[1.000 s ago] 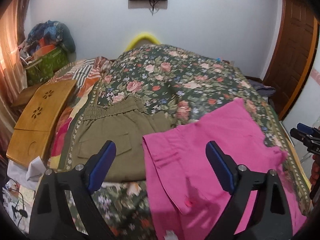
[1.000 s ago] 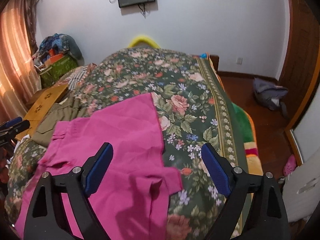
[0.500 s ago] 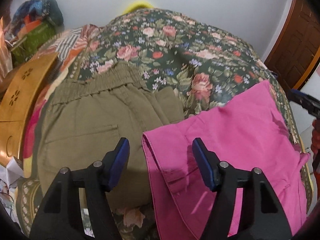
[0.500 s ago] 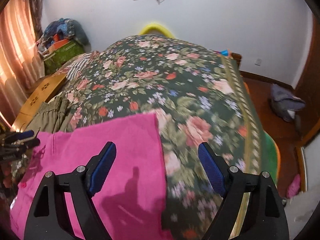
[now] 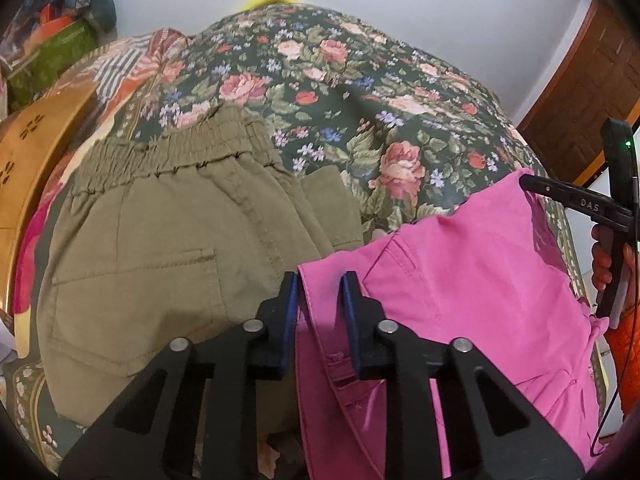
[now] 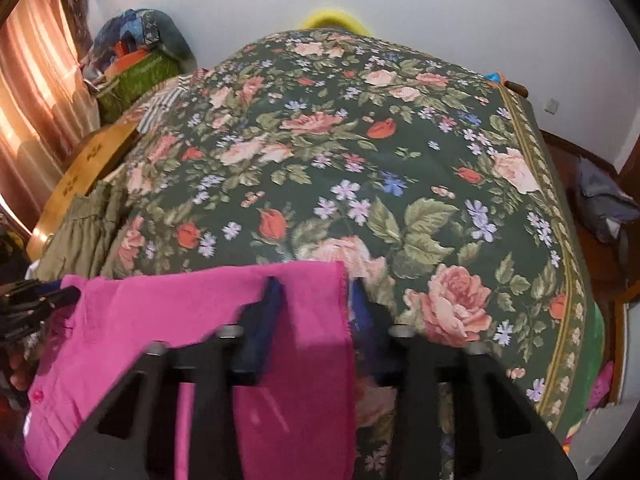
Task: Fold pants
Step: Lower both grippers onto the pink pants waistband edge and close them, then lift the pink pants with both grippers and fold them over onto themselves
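Observation:
Pink pants (image 5: 472,280) lie flat on the floral bedspread (image 5: 360,92). My left gripper (image 5: 319,284) has its jaws nearly shut around the pants' far left corner. In the right wrist view the pink pants (image 6: 180,320) fill the lower left, and my right gripper (image 6: 314,292) has its jaws closed in around the far right corner, the view blurred. The right gripper also shows at the right edge of the left wrist view (image 5: 576,204), at the pants' corner. The left gripper shows at the left edge of the right wrist view (image 6: 48,296).
Olive pants (image 5: 160,256) lie folded on the bed left of the pink pants, touching their edge. A wooden lap table (image 5: 28,148) stands at the bed's left side. Bags and clothes (image 6: 132,56) are piled in the far left corner. Grey cloth (image 6: 604,204) lies on the floor right.
Both grippers have moved down and forward to the pink pants' far corners. Their jaws, wide open before, have closed in around the fabric.

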